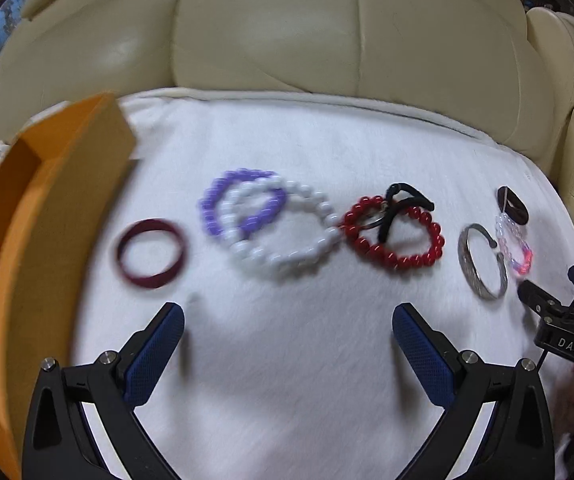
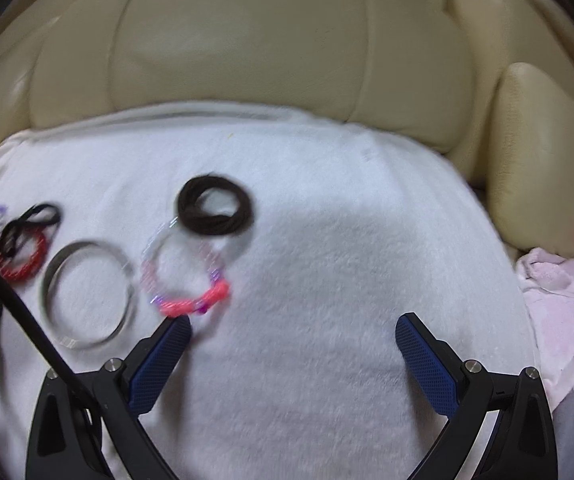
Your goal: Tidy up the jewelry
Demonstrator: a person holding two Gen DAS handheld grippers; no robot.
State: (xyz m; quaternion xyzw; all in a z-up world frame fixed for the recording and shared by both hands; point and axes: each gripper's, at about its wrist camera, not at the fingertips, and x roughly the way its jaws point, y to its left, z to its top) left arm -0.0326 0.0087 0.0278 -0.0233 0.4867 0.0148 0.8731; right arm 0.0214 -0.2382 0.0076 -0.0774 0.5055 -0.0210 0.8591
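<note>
Orange tray (image 1: 27, 216) waits left; both the left gripper (image 1: 287, 336) and right gripper (image 2: 293, 340) gape wide, empty. I'd pinch the maroon bangle (image 1: 151, 253) by its rim.

I'm working in a home living room. A cream leather sofa (image 1: 271, 32) fills the background in both wrist views, its padded back cushions and armrest (image 2: 543, 152) plain to see. A white fleece blanket (image 1: 287, 340) is spread over the seat as my work surface, and a crumpled pink cloth (image 2: 559, 300) lies at its right edge.
</note>
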